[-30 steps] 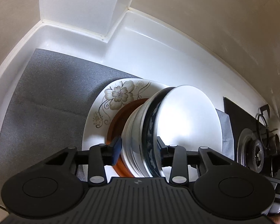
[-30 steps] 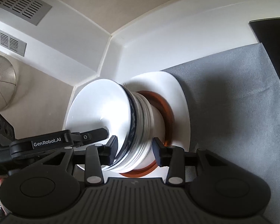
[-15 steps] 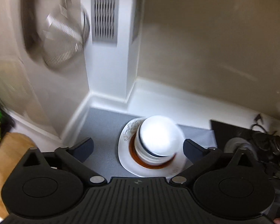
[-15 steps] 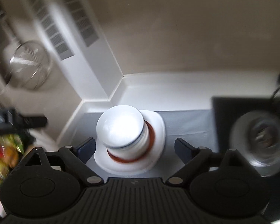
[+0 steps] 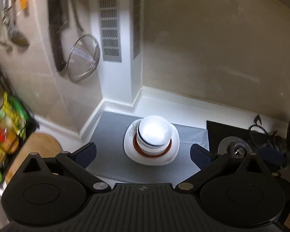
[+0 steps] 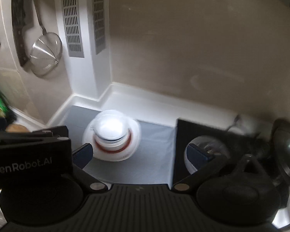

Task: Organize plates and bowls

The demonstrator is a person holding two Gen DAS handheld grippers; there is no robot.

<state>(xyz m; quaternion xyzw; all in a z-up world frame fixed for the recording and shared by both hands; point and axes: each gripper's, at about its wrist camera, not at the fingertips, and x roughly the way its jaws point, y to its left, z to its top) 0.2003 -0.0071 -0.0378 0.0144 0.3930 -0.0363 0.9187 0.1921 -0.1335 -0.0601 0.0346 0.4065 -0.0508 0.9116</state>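
A stack of white bowls (image 5: 154, 133), one with a dark blue rim, stands on an orange-rimmed dish inside a white floral plate (image 5: 172, 147) on a grey mat (image 5: 110, 133). My left gripper (image 5: 143, 153) is open and empty, held back and above the stack. My right gripper (image 6: 139, 151) is open and empty too, well back from the same stack (image 6: 111, 130), which sits left of its centre. The left gripper's body (image 6: 29, 152) shows at the right wrist view's left edge.
The mat lies in a white counter corner under a vented column (image 5: 111, 29). A mesh strainer (image 5: 83, 58) and a cleaver hang on the left wall. A black gas hob with a burner (image 5: 235, 148) is to the right. A wooden board (image 5: 38, 145) and food packets lie left.
Both grippers opened, let go of the bowl stack, and pulled back and up away from it. The stack stays on the plate.
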